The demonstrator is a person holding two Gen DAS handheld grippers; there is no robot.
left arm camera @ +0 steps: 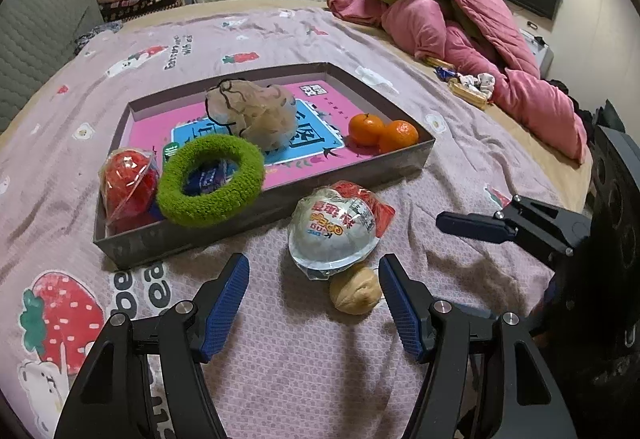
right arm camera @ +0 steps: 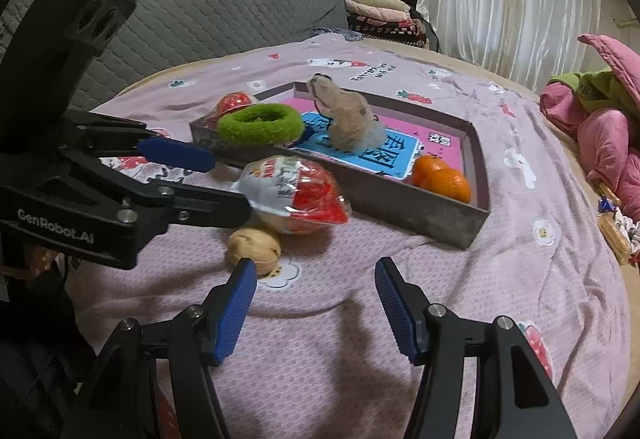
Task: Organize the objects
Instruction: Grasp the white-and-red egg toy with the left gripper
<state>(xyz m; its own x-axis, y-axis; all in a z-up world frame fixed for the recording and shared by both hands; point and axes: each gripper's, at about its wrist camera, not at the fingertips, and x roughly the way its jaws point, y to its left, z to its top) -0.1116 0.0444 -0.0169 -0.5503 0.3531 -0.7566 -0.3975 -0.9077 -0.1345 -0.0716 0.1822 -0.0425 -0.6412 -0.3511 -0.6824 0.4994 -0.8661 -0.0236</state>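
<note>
The left gripper [left arm camera: 314,277] and right gripper [right arm camera: 316,281] are both open and hold nothing; the walnut [left arm camera: 355,291] and egg toy [left arm camera: 334,229] wait outside the box [left arm camera: 256,211], probably to go in.

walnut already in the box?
No, the walnut lies on the bedspread outside the box, next to the wrapped egg toy.

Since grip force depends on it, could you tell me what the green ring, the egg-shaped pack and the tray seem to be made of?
Green ring: soft, fuzzy fabric, probably chenille or plush; its surface looks tufted and matte.
Egg-shaped pack: glossy clear plastic shell over printed foil or film; it shows bright glare and crinkled sealed edges.
Tray: likely cardboard, matte grey outside; its walls are thin and straight with sharp folded corners, and its floor is printed pink.
</note>
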